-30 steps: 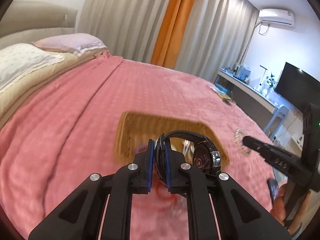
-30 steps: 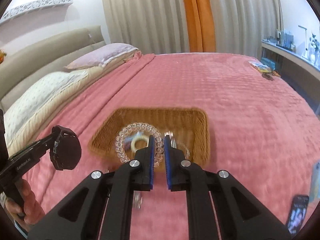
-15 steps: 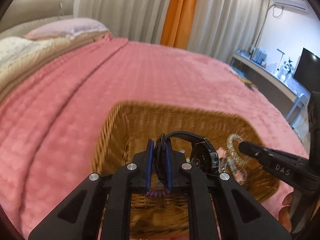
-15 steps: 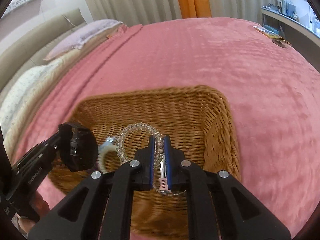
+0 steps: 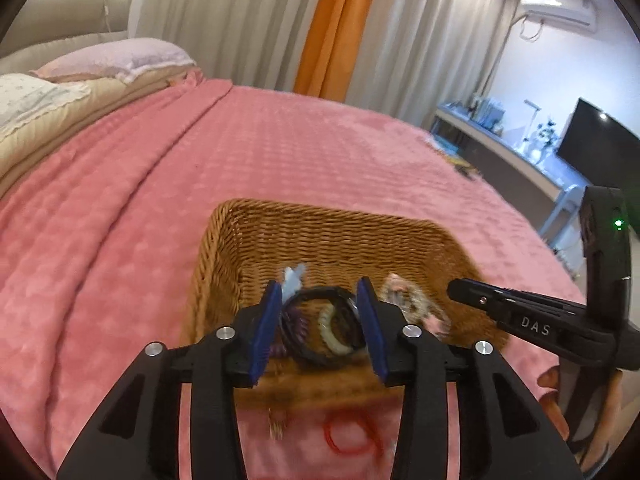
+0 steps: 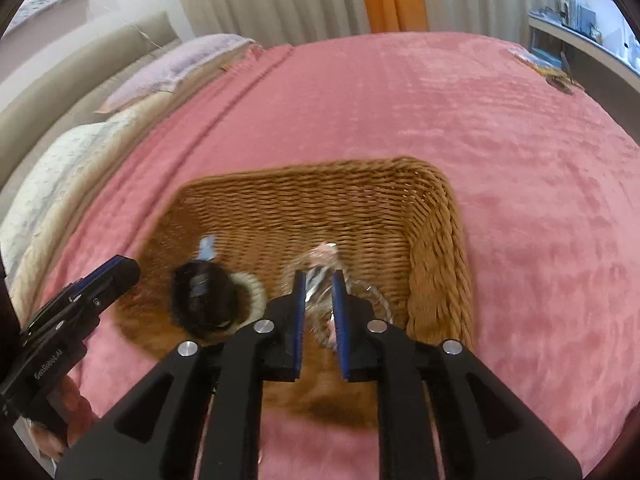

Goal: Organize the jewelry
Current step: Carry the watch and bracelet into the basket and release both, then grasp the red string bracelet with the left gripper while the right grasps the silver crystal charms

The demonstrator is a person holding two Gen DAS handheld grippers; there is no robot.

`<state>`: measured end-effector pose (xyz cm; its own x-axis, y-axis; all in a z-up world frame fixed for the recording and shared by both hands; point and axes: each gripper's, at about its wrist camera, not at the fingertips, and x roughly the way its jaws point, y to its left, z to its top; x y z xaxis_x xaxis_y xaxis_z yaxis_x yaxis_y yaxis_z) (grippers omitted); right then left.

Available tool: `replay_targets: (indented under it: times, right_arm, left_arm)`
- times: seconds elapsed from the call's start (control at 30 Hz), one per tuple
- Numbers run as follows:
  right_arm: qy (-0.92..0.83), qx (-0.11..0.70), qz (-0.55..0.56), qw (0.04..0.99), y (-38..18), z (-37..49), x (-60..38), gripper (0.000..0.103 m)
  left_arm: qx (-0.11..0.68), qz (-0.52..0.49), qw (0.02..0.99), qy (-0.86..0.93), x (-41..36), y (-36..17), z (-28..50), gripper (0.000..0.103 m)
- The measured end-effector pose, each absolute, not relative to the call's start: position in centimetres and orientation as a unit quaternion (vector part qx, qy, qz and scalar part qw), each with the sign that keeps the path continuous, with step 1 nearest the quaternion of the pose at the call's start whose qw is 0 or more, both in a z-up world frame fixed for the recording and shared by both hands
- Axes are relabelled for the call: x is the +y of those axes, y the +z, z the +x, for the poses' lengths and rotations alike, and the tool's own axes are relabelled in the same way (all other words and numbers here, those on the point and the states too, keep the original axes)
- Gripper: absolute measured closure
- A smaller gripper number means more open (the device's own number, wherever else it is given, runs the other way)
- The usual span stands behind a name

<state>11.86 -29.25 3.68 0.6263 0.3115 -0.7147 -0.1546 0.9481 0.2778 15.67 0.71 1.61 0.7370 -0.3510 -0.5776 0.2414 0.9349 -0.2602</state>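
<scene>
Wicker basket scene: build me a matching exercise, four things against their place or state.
Things:
1. black watch
2. red loop
3. left gripper
4. clear bead bracelet

Place or state:
A. on the pink blanket, outside the wicker basket
B. open above the basket
C. in the basket, left part
D. in the basket, right part

Pairs: 1-C, 2-A, 3-B, 4-D

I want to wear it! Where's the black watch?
The watch lies in the basket, left side in the right wrist view, by a cream ring.
</scene>
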Motion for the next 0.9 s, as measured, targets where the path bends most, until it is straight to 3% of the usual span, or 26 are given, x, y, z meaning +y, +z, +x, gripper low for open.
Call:
replay_targets:
  times: [0.1,0.43,0.9]
  right_arm:
    - [0.143,0.387,0.084,0.907,5.3,8.5,-28.7,0.061]
    - [0.190,0.388,0.072,0.899,3.8,0.8,-26.4,0.061]
    - [0.168,0.461,0.097,0.866,-2.6,1.9,-23.2,0.061]
  left_arm:
    - [0.314,-0.083,0.929,-0.176,1.1,2.5,12.9,0.061]
    - [0.324,-0.062,0.923,-0.198,1.5,-0.3,4.5,0.061]
    - [0.409,-0.123,0.889,-0.166,5.7,-5.1,7.9,0.063]
